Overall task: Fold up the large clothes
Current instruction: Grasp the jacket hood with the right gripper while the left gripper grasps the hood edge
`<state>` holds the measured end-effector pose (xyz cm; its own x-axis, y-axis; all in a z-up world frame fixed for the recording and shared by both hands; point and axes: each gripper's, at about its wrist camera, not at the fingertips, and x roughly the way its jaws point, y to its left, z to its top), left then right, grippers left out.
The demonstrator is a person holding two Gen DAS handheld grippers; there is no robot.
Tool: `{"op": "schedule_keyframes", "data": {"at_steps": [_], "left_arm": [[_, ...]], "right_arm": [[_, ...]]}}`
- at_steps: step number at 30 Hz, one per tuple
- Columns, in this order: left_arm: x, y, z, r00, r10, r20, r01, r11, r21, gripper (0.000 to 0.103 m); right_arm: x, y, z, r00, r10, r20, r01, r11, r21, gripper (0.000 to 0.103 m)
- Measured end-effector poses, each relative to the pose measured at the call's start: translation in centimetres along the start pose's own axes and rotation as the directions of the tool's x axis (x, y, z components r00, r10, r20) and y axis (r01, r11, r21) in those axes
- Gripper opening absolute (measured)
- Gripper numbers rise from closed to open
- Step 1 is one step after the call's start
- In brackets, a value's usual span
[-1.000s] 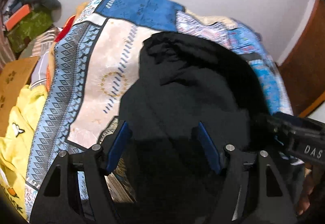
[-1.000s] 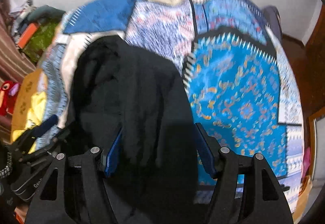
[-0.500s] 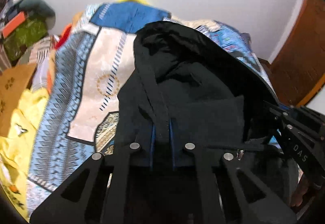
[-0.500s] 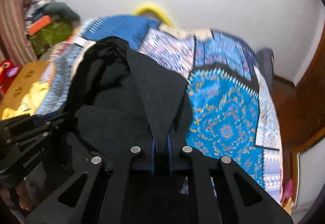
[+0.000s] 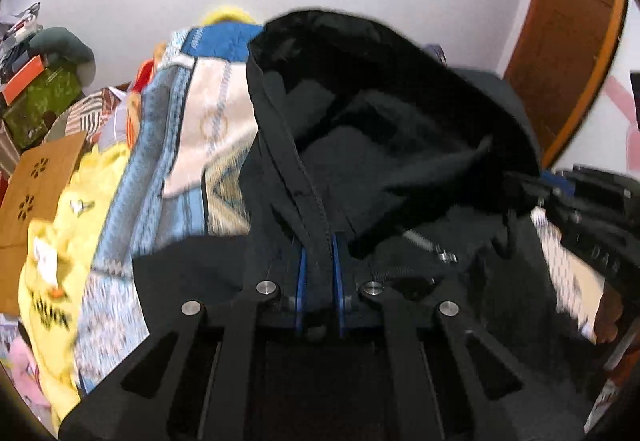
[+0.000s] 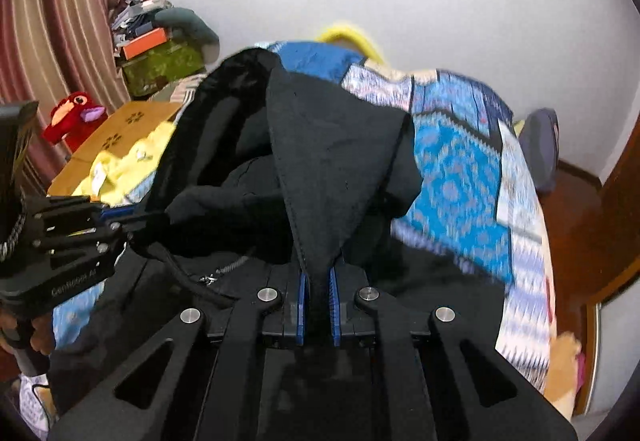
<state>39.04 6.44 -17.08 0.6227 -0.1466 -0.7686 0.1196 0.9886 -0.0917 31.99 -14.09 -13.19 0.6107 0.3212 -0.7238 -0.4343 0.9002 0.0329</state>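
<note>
The left gripper [image 5: 318,273], a black two-finger claw with blue pads, was clamped narrow on a fold of the large black zip-front hooded jacket [image 5: 372,145]; a dark seamed edge of the cloth ran straight up out of the gap between the pads. Beyond the claw the jacket rose in a raised, open-mouthed shape, its hood-like rim arching above and ahead of the fingers. A silver zip pull [image 5: 446,256] hung just to the right of the fingertips.

The right gripper [image 6: 318,291], of the same black and blue build, was likewise pinched narrow on a second fold of the jacket [image 6: 332,153], which stood up from the pads as a broad tapering panel. In the right wrist view the left gripper appeared at the far left of the claw, gripped by a person's hand [image 6: 28,333]; in the left wrist view the right gripper [image 5: 528,189] lay at the far right, its tip at the jacket's edge.

Beneath and behind the lifted jacket lay a blue, cream and white patterned patchwork bedspread [image 6: 460,177], spreading to the right of the right claw and to the left of the left claw. A crumpled yellow printed garment [image 5: 56,241] lay farther left, beside a light wooden board with flower-shaped cut-outs [image 5: 40,181]. A red plush bird [image 6: 74,113] sat at the upper left, near a striped curtain [image 6: 48,21].
</note>
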Motion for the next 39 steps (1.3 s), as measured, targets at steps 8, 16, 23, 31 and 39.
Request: {"op": "schedule_keyframes", "data": {"at_steps": [8, 16, 23, 31, 39], "left_arm": [[0.5, -1.8, -6.8, 0.998, 0.038, -0.055, -0.036, 0.999, 0.039, 0.012], [-2.9, -2.2, -8.1, 0.996, 0.087, -0.034, -0.082, 0.99, 0.116, 0.037], [-5.1, 0.9, -4.2, 0.995, 0.084, 0.052, -0.086, 0.996, 0.04, 0.053], [-1.7, 3.2, 1.6, 0.998, 0.043, 0.054, -0.042, 0.999, -0.021, 0.053], [4.5, 2.3, 5.2, 0.999, 0.019, 0.034, -0.019, 1.0, -0.006, 0.052]], "right_arm": [[2.1, 0.0, -5.7, 0.986, -0.032, -0.166, 0.034, 0.999, 0.008, 0.014], [0.1, -2.0, -4.9, 0.977, 0.037, -0.21, -0.001, 0.986, 0.169, 0.033], [-2.4, -2.3, -1.1, 0.996, 0.024, -0.085, -0.009, 0.985, 0.174, 0.057], [0.3, -0.4, 1.1, 0.997, 0.011, -0.074, -0.003, 0.995, 0.103, 0.057], [3.9, -0.1, 2.7, 0.997, -0.019, -0.074, 0.023, 0.998, 0.054, 0.057]]}}
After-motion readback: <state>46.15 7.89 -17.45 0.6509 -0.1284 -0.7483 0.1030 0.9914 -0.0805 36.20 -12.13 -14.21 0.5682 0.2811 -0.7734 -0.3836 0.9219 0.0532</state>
